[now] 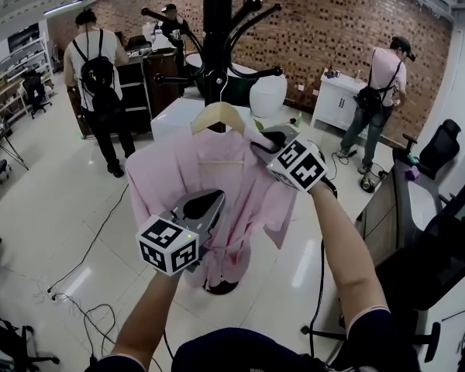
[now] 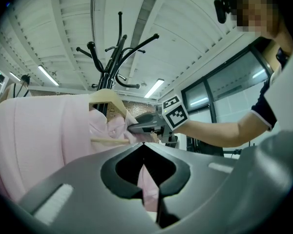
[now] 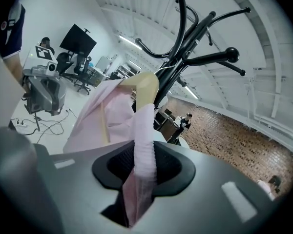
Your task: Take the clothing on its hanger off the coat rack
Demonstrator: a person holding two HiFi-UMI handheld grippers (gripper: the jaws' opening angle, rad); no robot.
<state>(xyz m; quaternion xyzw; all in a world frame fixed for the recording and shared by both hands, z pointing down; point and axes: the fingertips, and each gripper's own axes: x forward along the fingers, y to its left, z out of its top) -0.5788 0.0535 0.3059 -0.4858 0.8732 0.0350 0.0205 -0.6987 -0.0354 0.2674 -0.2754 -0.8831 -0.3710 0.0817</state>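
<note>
The pink shirt (image 1: 217, 178) hangs on a wooden hanger (image 1: 217, 115), and the hanger is still hooked on the black coat rack (image 1: 217, 22). The rack stands on the floor (image 1: 54, 200). The left gripper (image 1: 209, 204) is down low at the front of the shirt. Its jaws are nearly together and pinch a thin fold of pink cloth. The right gripper (image 1: 262, 142) is up high at one shoulder. Its jaws are squeezed on the pink cloth where it lies over the end of the hanger. So both grippers hold the shirt, but nothing has come off the rack yet. I think the next move is to lift the hanger up so its hook comes free. Some things could go wrong. If the hanger is pulled sideways and not lifted, the hook could catch on a rack arm (image 1: 256, 73), and the tall rack might wobble or tip. The low gripper holds only cloth, so a hard tug there could drag the shirt off the hanger. The high gripper holds just one end, so the hanger could tilt and the shirt could slide off the other end.
</note>
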